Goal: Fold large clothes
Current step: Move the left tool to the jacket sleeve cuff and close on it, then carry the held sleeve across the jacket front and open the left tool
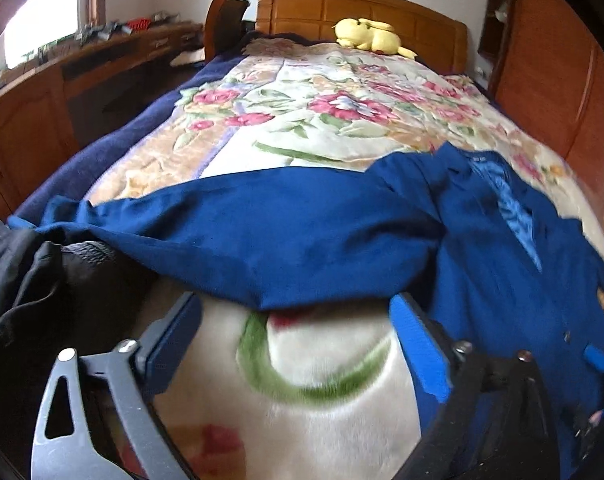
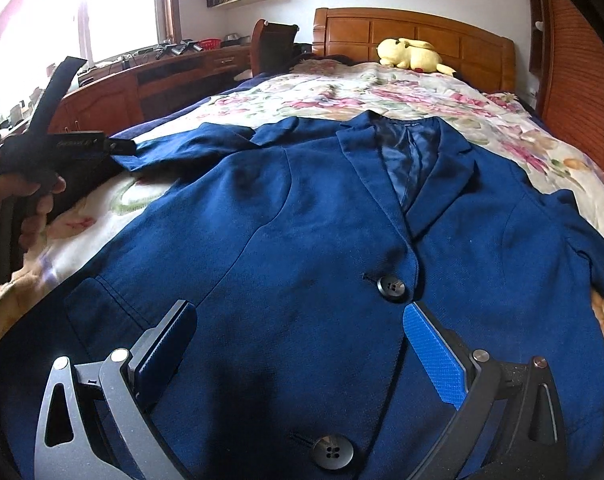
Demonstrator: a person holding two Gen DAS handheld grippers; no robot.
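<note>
**Desk:** What lies on the bed?

**Photographer:** A royal-blue woven blazer with dark buttons (image 2: 302, 240), spread front-up on the cream plush blanket printed with pink flowers (image 1: 302, 120). Its collar points toward the carved orange-brown wooden headboard (image 2: 413, 36), and one sleeve (image 1: 222, 236) stretches sideways across the blanket, well short of the headboard.

**Desk:** And the grippers?

**Photographer:** The left gripper (image 1: 298, 344) hangs over bare blanket at the end of the bed far from the headboard, its jaws set wide and gripping nothing; the sleeve's lower edge lies just beyond the fingertips. From the right wrist view a person's hand (image 2: 30, 204) grips that tool's handle at the bed's side. The right gripper (image 2: 302, 344) sits low over the blazer's front, jaws spread wide, a black four-hole button (image 2: 391, 287) just past its blue-padded finger (image 2: 433, 356). Whether the pads touch the cloth I cannot tell; nothing is pinched.

**Desk:** Anything else?

**Photographer:** A yellow plush toy (image 2: 413, 56) rests right against the headboard. A crumpled black garment (image 1: 30, 280) sits at the far end from the headboard, beside the sleeve cuff.
</note>
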